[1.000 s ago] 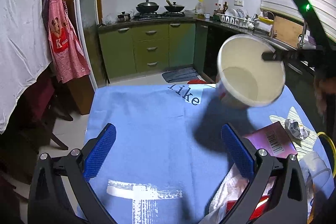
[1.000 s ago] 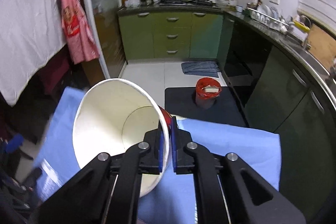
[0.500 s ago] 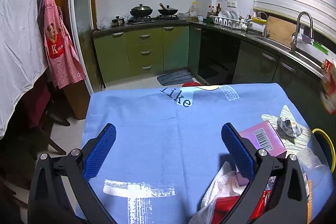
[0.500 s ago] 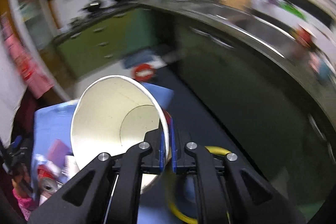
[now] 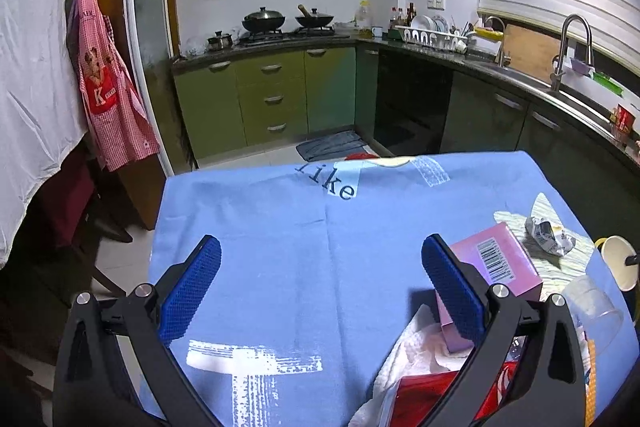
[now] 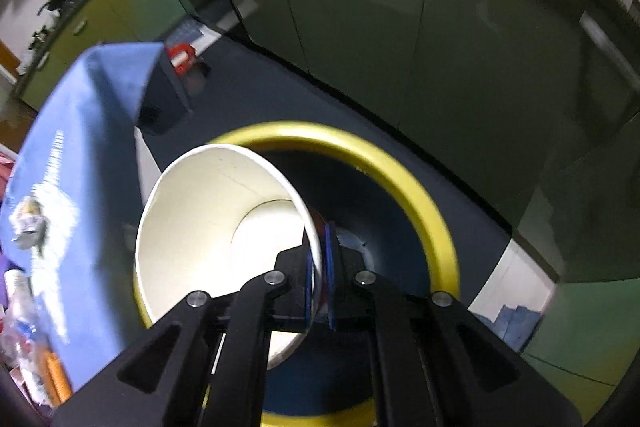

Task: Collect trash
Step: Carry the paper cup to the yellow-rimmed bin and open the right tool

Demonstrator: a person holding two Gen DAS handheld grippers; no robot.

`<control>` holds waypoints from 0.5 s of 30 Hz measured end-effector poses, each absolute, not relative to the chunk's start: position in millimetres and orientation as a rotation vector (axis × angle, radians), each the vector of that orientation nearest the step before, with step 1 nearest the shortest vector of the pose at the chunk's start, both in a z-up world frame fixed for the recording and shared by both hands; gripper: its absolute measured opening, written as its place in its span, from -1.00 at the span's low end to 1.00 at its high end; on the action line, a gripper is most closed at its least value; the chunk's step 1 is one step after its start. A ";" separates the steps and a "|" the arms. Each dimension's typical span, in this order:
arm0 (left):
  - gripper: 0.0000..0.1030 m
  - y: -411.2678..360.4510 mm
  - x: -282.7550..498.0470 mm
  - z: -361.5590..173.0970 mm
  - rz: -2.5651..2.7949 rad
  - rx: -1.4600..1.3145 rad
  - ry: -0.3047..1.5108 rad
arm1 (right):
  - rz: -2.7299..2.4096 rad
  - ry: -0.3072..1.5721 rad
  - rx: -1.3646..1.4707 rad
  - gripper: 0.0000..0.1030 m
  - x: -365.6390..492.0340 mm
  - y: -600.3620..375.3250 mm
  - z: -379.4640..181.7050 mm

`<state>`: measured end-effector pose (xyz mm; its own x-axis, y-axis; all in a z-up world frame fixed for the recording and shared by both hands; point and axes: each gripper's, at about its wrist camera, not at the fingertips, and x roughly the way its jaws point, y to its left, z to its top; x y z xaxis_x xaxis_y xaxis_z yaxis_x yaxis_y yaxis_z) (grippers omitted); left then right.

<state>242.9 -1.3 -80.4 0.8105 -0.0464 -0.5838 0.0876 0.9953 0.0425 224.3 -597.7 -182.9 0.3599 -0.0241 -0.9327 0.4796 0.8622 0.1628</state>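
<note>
My right gripper is shut on the rim of a white paper cup, pinching its wall between the blue pads. The cup hangs tilted over the mouth of a dark bin with a yellow rim on the floor beside the table. In the left wrist view the same cup shows past the table's right edge. My left gripper is open above the blue tablecloth, with nothing between its fingers. Trash lies at its right: a pink box, a crumpled wrapper, a clear plastic cup and white and red packaging.
Green kitchen cabinets and a dark counter with a sink run behind and to the right of the table. A red container stands on the floor past the table's far corner. A red apron hangs at the left.
The right gripper carried the cup from above the table off to the right and down, rolling as it went, to the yellow-rimmed bin. The left gripper stayed put and open.
</note>
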 end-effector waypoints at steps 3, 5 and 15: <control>0.93 -2.5 245.8 -82.9 -0.074 0.074 0.632 | -0.357 1.207 0.450 -0.88 231.2 -595.2 -206.7; 0.93 -2.7 245.8 -83.2 -0.074 0.074 0.631 | -0.368 1.223 0.446 -0.85 236.2 -593.3 -216.8; 0.93 -6.2 247.1 -87.0 -0.098 0.073 0.646 | -0.421 1.275 0.406 -0.71 249.8 -594.2 -244.2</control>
<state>247.1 -6.2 -87.0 0.7942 -0.0687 -0.6037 0.1140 0.9928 0.0371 249.8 -594.2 -244.2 0.2374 -0.0769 -0.9684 0.5149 0.8553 0.0583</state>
